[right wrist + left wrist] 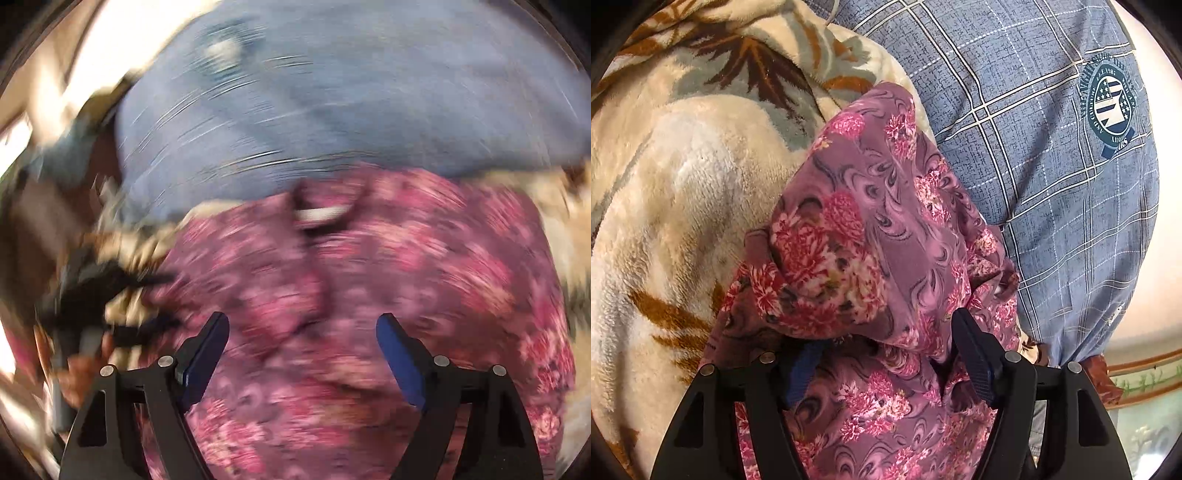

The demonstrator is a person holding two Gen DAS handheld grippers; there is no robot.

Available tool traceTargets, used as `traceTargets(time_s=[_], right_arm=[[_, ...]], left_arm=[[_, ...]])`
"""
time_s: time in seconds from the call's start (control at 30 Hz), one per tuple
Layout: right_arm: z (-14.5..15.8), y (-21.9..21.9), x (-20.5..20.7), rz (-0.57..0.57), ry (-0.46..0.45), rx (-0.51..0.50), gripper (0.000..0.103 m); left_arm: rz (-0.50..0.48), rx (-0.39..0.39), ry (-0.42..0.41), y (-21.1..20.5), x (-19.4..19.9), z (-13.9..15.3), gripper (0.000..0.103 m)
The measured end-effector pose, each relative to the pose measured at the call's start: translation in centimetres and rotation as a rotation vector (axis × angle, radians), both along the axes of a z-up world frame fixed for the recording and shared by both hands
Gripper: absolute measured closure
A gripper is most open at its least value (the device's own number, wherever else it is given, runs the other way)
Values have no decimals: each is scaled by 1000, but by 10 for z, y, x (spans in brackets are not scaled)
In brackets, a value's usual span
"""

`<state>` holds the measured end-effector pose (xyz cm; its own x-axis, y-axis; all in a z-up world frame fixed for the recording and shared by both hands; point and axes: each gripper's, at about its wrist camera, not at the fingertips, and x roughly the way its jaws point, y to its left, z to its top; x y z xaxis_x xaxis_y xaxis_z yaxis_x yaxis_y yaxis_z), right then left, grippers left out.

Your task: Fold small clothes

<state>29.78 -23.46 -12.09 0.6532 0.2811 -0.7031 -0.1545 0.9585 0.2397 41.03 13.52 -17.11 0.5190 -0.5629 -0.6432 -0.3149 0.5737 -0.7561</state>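
Purple-pink floral fabric, a small thin garment (871,236), is lying bunched over a plush cream blanket with brown and grey leaf print (683,177), and its far edge is touching a blue checked shirt with a round navy crest (1034,110) worn by a person close behind it. In the left wrist view the left gripper (886,354) is holding its black arms wide, with a thick fold of the floral cloth heaped up between them; the left blue pad is half buried under the fabric and the right pad (975,362) is lying against the fold, but whether the pads are pressing on it I cannot tell. The right wrist view is heavily smeared by motion. There the right gripper (303,332) is hanging with its jaws spread wide above the same floral garment (406,258), its blue pads (207,347) clear of the cloth and nothing clamped between them. Blue shirt fabric (332,92) is filling the upper part of that view.
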Motion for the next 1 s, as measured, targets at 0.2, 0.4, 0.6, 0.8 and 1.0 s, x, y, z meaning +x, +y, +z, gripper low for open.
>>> traceTargets(time_s=[0.2, 0.4, 0.6, 0.8, 1.0], right_arm=[[-23, 71, 16, 80, -23, -363, 25], [-9, 15, 31, -51, -7, -192, 100], [4, -111, 9, -338, -18, 170, 101], [-50, -198, -17, -541, 105, 447, 92], [-56, -207, -40, -541, -10, 658, 42]], left_arm=[[-11, 28, -7, -4, 0, 1, 34], [-3, 12, -16, -2, 1, 2, 39], [-16, 24, -41, -7, -2, 9, 38], [-22, 47, -17, -14, 2, 1, 38], [-19, 87, -35, -22, 3, 4, 40]])
